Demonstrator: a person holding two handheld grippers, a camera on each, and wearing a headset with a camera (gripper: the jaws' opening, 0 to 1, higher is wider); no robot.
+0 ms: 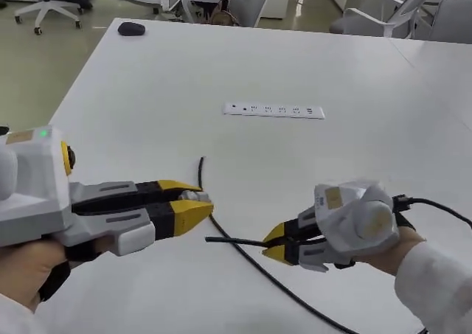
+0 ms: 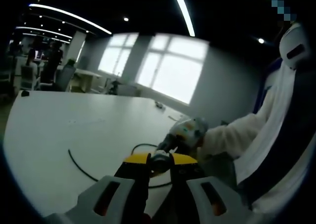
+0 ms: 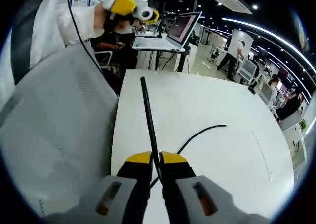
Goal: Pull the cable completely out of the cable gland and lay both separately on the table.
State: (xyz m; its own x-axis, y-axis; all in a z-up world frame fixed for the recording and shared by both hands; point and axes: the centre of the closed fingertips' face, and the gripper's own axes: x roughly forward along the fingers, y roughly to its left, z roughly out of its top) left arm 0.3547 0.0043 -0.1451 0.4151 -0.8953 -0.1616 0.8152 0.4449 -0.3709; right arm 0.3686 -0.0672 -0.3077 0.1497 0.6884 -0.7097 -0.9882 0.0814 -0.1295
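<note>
Two parts looked separated. Left gripper was clamped on what seemed a small round grey cable gland, lower centre. Right gripper pinched the thin black cable, its end free. Not yet done: laying each on the white desk.

Unclear:
Cable exits btm edge, head view; round bit in left tool too blurry to ID.

Lower left of the frame, the left hand-held gripper hangs over the white bench, its jaws nearly together. Lower right, the right hand-held gripper clamps a black cable. A power strip lies at centre.
</note>
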